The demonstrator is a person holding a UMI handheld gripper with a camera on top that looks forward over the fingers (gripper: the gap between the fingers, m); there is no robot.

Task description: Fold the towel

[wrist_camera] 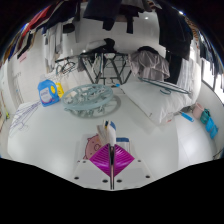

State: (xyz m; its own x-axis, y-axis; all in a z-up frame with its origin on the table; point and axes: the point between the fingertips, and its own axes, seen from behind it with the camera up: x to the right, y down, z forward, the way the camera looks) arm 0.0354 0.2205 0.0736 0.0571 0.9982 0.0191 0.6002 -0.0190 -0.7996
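My gripper is shut, and its two magenta pads meet along a centre line. A narrow fold of white towel sticks up from between the fingertips, pinched between the pads. A small pinkish patch shows just left of that fold; I cannot tell what it is. The rest of the towel is hidden by the fingers. A white table top lies beneath and ahead.
A blue and yellow object lies on the table at the left. A round clear dish or rack stands ahead, with a black folding stand behind it. Cloths hang at the back right. A blue item lies at the right.
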